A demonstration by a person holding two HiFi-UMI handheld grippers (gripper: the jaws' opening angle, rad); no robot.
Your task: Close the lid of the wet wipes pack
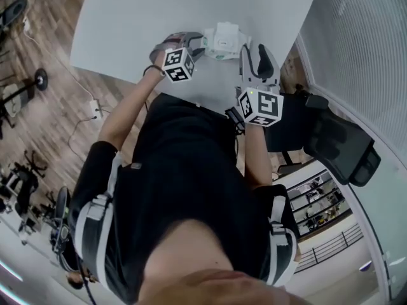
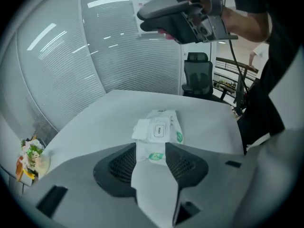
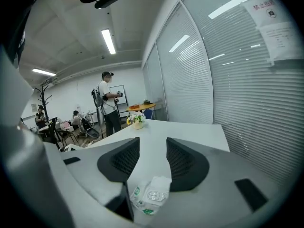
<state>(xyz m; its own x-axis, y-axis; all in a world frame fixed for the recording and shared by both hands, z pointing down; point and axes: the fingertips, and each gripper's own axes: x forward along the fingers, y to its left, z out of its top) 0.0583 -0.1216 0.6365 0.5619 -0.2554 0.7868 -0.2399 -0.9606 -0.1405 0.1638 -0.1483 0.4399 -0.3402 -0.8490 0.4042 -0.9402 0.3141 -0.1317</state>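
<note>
Left gripper [image 2: 151,158]: jaws stand wide apart. The near end of the wet wipes pack [image 2: 159,133] lies in the gap between the two dark pads [image 2: 122,164]. Neither pad is seen pressing on it.

Right gripper [image 3: 148,152]: jaws also wide apart, with only bare tabletop between them. In the right gripper view the pack [image 3: 151,196] sits low, under the jaw line and just by the right-hand pad [image 3: 183,163], not between the two.

The pack is white with green marks and lies flat on the white table [image 1: 127,24], close to the near edge. A rectangular lid label faces up. A crumpled white flap [image 2: 140,128] juts out beside the label. Cannot tell whether the lid is sealed down.

Head view: the pack [image 1: 224,41] lies between the two grippers. The left gripper [image 1: 198,44] is at its left side and the right gripper [image 1: 253,51] at its right, both tips close to it. The marker cubes [image 1: 178,64] sit back toward the person's body.

Left gripper view: the right gripper [image 2: 187,11] hangs high above the table, held in a hand.

Surroundings:
- A flower arrangement [image 3: 137,120] stands at the far end of the table.
- A black office chair [image 2: 197,75] is beyond the table edge.
- A glass wall with blinds [image 3: 228,80] runs along one side.
- A person [image 3: 108,106] stands in the room behind.
</note>
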